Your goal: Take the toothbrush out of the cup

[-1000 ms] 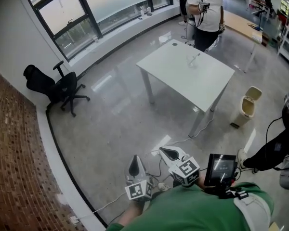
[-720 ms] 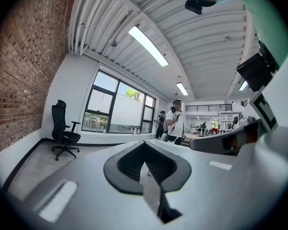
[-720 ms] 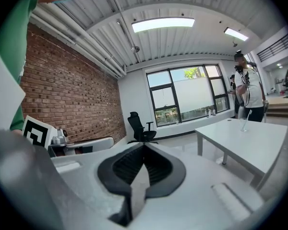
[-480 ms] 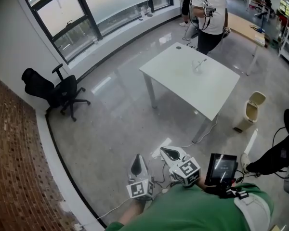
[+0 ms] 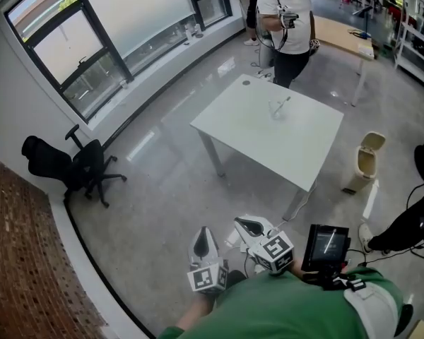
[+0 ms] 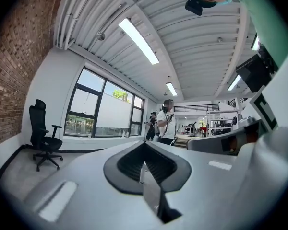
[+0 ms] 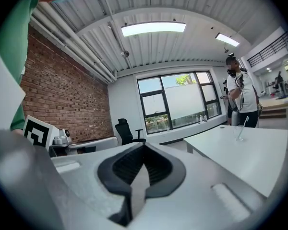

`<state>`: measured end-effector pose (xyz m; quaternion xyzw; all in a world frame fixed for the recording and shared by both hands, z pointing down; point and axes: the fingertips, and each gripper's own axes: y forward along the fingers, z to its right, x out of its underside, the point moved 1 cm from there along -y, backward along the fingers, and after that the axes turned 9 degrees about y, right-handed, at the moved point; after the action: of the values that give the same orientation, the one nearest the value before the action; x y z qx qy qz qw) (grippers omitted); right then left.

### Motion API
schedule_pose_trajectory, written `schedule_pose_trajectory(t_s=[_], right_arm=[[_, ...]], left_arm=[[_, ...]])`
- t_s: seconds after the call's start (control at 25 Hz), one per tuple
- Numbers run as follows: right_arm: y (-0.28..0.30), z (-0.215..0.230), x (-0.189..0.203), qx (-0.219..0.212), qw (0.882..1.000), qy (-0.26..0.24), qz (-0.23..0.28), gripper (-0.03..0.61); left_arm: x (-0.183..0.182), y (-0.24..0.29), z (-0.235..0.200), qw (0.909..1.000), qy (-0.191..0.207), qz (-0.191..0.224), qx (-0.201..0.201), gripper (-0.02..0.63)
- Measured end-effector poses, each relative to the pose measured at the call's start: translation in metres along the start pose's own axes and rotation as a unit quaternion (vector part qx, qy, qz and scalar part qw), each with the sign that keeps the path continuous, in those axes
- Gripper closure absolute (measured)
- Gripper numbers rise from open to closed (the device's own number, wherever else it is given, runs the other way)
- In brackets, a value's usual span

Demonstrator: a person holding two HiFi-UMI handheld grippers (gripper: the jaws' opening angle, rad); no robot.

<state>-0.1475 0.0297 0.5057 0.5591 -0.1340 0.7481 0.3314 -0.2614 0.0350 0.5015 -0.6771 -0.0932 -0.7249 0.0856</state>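
A clear cup (image 5: 276, 110) with a toothbrush (image 5: 283, 104) leaning in it stands on the white table (image 5: 304, 143), far ahead of both grippers. In the right gripper view the cup (image 7: 239, 132) and toothbrush (image 7: 243, 122) show small at the right, on the table (image 7: 245, 152). My left gripper (image 5: 203, 234) and right gripper (image 5: 244, 224) are held close to my body, side by side over the floor. Both point level toward the table. The left gripper (image 6: 144, 166) has its jaws together with nothing between them. The right gripper (image 7: 142, 163) is likewise shut and empty.
A person in a white shirt (image 5: 286, 20) stands behind the table. A black office chair (image 5: 74, 168) sits by the windows at left. A beige bin (image 5: 360, 162) stands right of the table. Cables (image 5: 233, 240) lie on the floor near my feet. Another person (image 5: 417, 217) is at the right edge.
I have moved forward across the floor toward the table, and the view has swung. Both grippers keep their place in front of me, still shut.
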Motion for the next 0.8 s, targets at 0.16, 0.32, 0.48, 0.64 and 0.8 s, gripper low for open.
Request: schedule_pose_trajectory(t_s=[0.16,0.32,0.48,0.64,0.8], right_arm=[[0.008,0.013,-0.009,0.015,1.000,0.004,0.006,0.575],[0.020,0.031,-0.009,0.044,0.999,0.019,0.012,0.575],[0.043,0.050,-0.012,0.078,0.997,0.021,0.022,0.575],[0.074,0.066,-0.020,0.112,0.992,0.021,0.046,0.575],[0.107,0.077,-0.028,0.147,0.987,0.026,0.056,0.575]], left_arm=[[-0.004,0.020,0.006,0.9995,0.006,0.007,0.030,0.607],[-0.004,0.046,0.004,0.9987,0.006,0.002,0.050,0.607],[0.005,0.083,-0.007,0.9968,0.000,-0.001,0.080,0.607],[0.014,0.124,-0.018,0.9905,-0.001,0.007,0.138,0.607],[0.006,0.164,-0.039,0.9839,0.002,0.015,0.178,0.607]])
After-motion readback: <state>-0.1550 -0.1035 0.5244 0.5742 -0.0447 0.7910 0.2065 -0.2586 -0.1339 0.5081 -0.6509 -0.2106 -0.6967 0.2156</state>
